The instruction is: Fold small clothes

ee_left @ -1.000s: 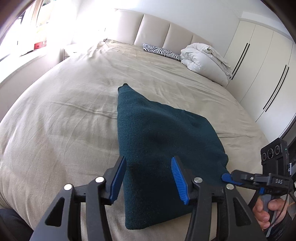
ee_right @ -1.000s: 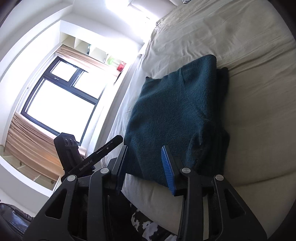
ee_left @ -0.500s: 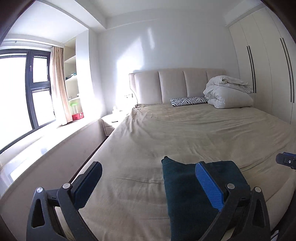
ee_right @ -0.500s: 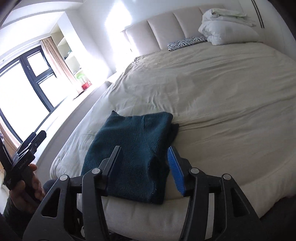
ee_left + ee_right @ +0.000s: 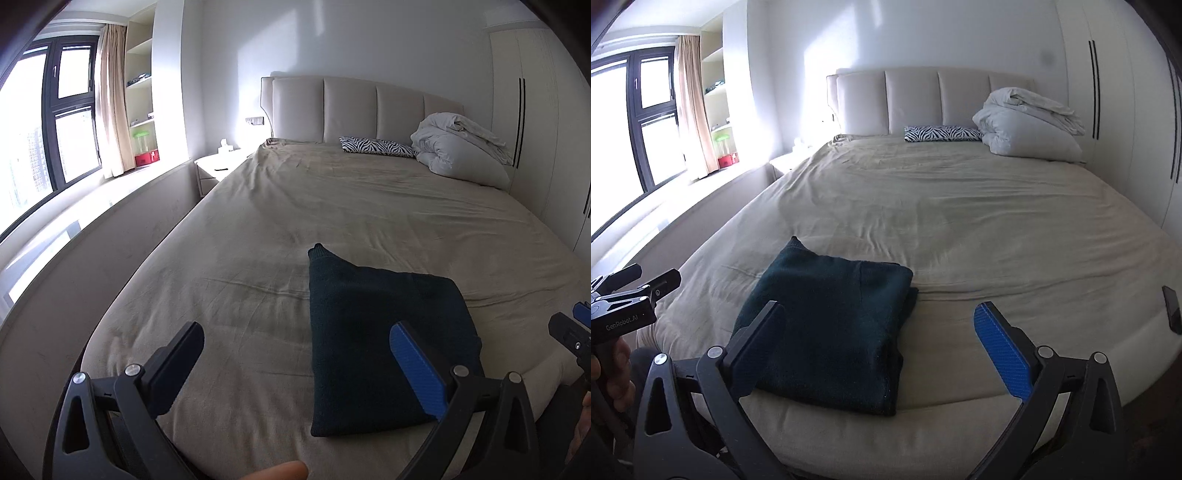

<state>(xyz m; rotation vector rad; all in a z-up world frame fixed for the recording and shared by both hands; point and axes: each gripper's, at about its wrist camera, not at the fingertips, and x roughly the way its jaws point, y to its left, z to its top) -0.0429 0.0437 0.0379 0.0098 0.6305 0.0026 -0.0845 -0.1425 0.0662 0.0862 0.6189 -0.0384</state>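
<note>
Both grippers [image 5: 295, 363] [image 5: 879, 334] now raised, spread wide — sweater [image 5: 827, 332] released.

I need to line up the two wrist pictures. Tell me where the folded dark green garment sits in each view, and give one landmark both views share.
Left wrist view: the folded dark green garment lies right of centre in the lower half, near the bed's foot edge.
Right wrist view: the garment lies left of centre in the lower half, by the same edge.
Shared landmark: the zebra-print pillow at the headboard.
</note>
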